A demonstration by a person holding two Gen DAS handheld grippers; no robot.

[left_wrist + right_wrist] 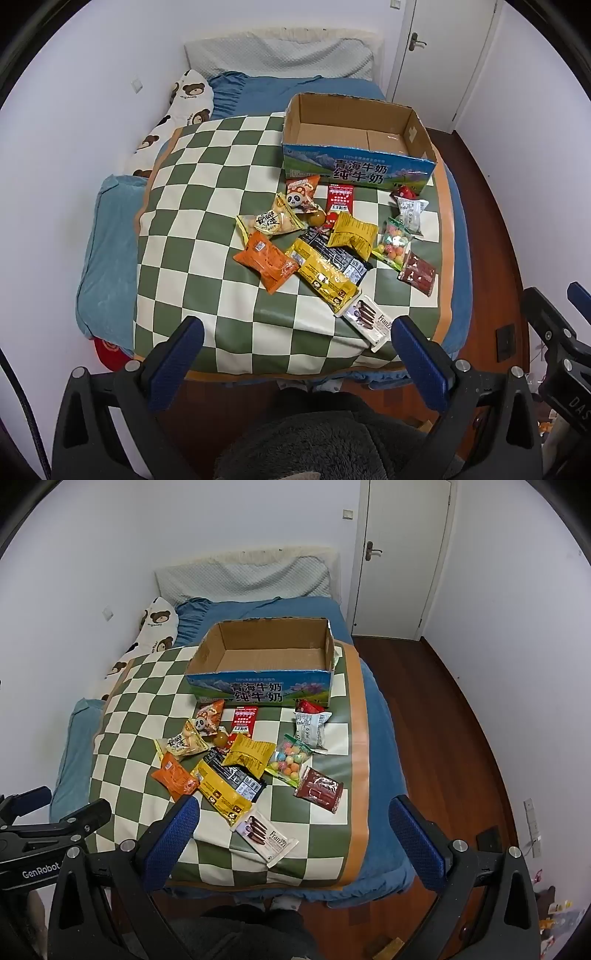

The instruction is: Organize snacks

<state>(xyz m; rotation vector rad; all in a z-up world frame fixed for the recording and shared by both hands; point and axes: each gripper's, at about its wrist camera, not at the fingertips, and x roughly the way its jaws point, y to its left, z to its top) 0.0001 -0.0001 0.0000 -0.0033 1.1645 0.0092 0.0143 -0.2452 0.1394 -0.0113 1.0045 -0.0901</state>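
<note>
free: checkered mat [207, 206] left half | blocked: snack pile [325, 247] before open cardboard box [354, 173]

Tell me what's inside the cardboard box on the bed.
The cardboard box shows only its bare brown floor; no snacks are in it. The strip just behind the near wall is hidden in both views.

Matt brown corrugated cardboard is seen inside the box [354, 133], far ahead of the left gripper [295, 343]; its outer face is glossy printed paper. Snack packets [325, 273] between box and gripper are shiny plastic film, crinkled; the candy bag [391, 245] is clear film. The checkered mat [207, 236] under them looks smooth, slightly sheened. The blue bedding [107, 266] beside it is soft matt cloth. Gripper pads [170, 842] are textured blue rubber on matt black plastic, with metal bolts. The floor [454, 738] right of the right gripper [293, 832] is glossy wood.
</note>
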